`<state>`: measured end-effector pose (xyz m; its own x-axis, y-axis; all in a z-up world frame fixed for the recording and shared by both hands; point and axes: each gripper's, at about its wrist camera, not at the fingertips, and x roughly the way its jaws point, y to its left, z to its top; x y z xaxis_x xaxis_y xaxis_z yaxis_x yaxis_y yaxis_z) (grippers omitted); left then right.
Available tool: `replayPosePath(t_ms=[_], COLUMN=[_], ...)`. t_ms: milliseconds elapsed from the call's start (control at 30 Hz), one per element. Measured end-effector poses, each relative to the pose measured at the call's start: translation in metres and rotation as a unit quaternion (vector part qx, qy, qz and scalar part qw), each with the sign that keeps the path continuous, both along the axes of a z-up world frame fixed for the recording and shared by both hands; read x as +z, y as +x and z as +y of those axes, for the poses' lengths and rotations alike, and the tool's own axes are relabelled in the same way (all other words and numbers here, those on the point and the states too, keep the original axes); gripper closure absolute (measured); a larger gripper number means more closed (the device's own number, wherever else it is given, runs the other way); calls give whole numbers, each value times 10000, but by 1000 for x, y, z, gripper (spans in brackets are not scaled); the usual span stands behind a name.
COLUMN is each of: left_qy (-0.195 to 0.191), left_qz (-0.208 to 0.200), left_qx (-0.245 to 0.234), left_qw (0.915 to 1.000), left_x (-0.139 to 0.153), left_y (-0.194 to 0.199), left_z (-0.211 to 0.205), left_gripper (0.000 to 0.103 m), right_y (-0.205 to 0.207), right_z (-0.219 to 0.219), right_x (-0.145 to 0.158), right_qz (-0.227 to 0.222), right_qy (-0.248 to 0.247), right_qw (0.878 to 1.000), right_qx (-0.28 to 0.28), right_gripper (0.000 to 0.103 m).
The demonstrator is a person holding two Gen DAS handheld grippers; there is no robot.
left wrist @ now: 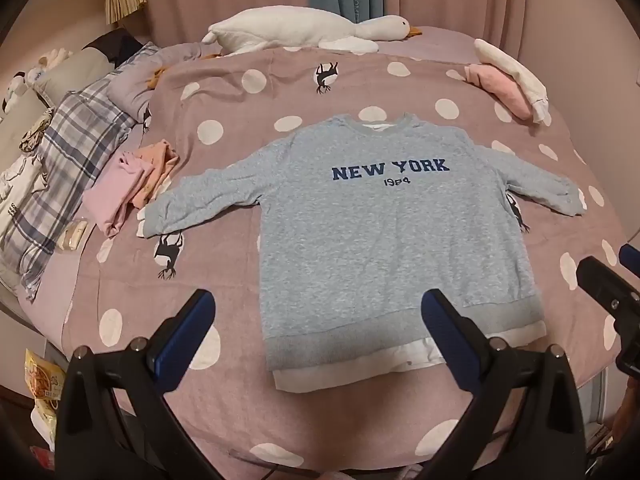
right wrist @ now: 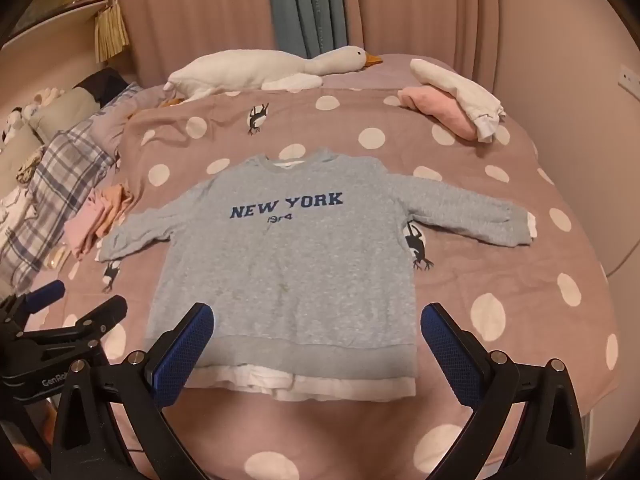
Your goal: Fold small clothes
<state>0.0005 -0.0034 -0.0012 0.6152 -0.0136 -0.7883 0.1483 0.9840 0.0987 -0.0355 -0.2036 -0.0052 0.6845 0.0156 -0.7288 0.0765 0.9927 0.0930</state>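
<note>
A small light-blue sweatshirt (left wrist: 372,232) (right wrist: 288,264) with "NEW YORK" on the chest lies flat and face up on the bed, both sleeves spread out and a white hem showing at the bottom. My left gripper (left wrist: 318,304) hovers open above the near left part of the hem, nothing between its blue pads. My right gripper (right wrist: 316,316) hangs open over the hem's middle, also empty. Each gripper appears at the edge of the other's view: the right gripper (left wrist: 612,280) and the left gripper (right wrist: 76,304).
The bed has a pink polka-dot cover (left wrist: 240,128). Folded pink and orange clothes (left wrist: 132,184) lie at the left, pink and white garments (right wrist: 456,108) at the far right. A plush goose (right wrist: 272,68) lies along the back. Plaid bedding (left wrist: 60,168) is bunched at the left.
</note>
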Motion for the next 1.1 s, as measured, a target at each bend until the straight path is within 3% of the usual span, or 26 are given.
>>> replayPosePath(t_ms=[100, 133, 1100], left_qy=[2, -137, -53], left_qz=[97, -42, -67], left_qx=[35, 49, 103], left_qw=[9999, 9999, 9999], left_x=[-1, -2, -2], left_y=[7, 1, 1], left_z=[-3, 2, 6], left_gripper=[0, 0, 0], right_y=[0, 0, 1], right_z=[0, 1, 1], right_x=[-1, -1, -4], right_qz=[-5, -1, 53], right_qy=[4, -1, 46], right_qw=[10000, 10000, 10000], right_qx=[6, 10, 7], right_gripper=[1, 1, 1])
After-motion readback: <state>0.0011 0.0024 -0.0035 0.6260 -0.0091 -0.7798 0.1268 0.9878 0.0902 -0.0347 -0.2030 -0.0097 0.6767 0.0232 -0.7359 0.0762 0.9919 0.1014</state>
